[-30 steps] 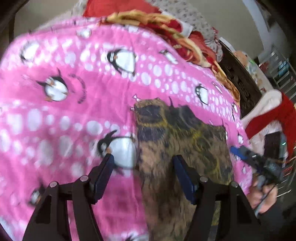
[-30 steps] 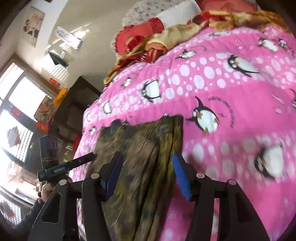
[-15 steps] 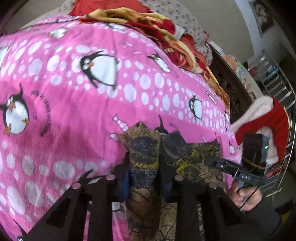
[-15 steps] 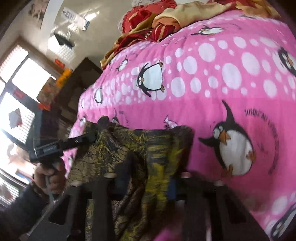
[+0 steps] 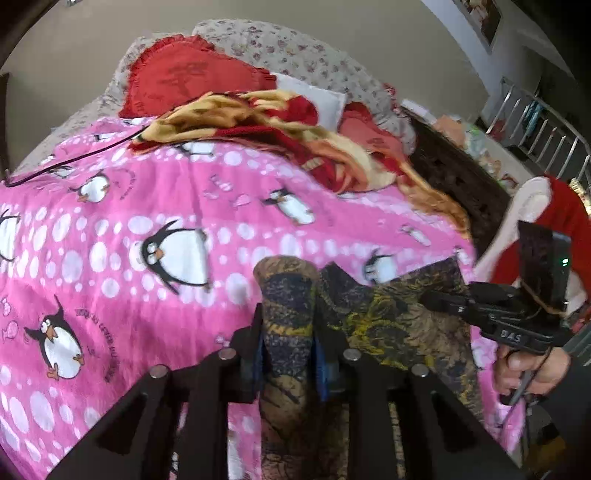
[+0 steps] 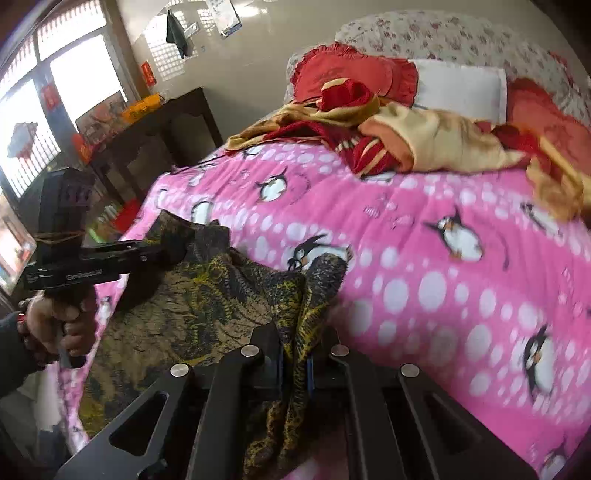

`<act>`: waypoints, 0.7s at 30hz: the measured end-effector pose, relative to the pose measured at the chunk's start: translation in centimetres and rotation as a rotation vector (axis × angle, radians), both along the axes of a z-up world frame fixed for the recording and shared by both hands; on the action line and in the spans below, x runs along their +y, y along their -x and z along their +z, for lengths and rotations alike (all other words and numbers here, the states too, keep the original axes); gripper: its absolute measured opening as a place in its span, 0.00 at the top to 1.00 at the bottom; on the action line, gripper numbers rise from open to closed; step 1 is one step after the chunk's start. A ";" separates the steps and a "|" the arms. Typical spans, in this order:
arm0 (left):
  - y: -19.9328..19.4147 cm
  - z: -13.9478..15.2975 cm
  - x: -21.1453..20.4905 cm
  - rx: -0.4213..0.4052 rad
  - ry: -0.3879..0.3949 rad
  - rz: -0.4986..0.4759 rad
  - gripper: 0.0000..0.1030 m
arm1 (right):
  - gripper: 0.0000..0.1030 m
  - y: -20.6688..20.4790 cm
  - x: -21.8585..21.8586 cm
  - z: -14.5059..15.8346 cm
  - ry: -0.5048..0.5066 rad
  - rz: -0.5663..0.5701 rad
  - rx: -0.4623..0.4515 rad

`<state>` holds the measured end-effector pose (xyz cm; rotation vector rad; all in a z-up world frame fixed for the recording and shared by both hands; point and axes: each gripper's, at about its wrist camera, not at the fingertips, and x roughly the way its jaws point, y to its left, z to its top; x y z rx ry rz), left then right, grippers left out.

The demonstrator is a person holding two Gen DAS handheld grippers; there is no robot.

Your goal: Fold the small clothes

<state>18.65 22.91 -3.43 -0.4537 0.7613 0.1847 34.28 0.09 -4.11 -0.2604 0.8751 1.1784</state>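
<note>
Both grippers are clamped on the same brown-and-yellow patterned garment (image 5: pixel 388 325), which lies on the pink penguin blanket (image 5: pixel 155 206) near the bed's close edge. Nearest the left wrist camera, the left gripper (image 5: pixel 287 354) has its blue-padded fingers (image 5: pixel 320 363) pressed against a bunched fold of the cloth, which stands up between them as a rounded hump. In the right wrist view, the right gripper (image 6: pixel 294 354) pinches another gathered fold just as tightly, the fabric hanging down between its arms. Each camera also catches the other tool off to the side (black, held in a bare hand), with its tip against the garment's far corner: the right gripper (image 5: pixel 436 299) in the left view, the left gripper (image 6: pixel 162 251) in the right view. Between them the cloth is spread fairly flat. Farther up the bed lies a crumpled red-and-gold blanket (image 6: pixel 406 136), then a red frilled pillow (image 5: pixel 184 81) and a floral one (image 6: pixel 443 33) against the wall.
</note>
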 end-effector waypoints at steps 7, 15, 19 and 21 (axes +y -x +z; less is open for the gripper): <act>2.2 2.8 1.2 -0.023 -0.039 0.107 0.60 | 0.94 -0.9 -2.1 0.1 0.009 -0.170 0.076; 1.4 2.7 -3.4 -0.010 -0.066 0.175 0.55 | 0.90 5.9 0.3 4.6 0.071 -0.390 -0.109; 0.1 0.6 -4.2 0.056 -0.112 0.228 0.51 | 0.90 7.3 3.5 1.9 0.146 -0.499 -0.077; -0.4 -0.5 -3.9 0.076 -0.078 0.239 0.49 | 0.90 6.9 4.6 -0.7 0.230 -0.521 -0.078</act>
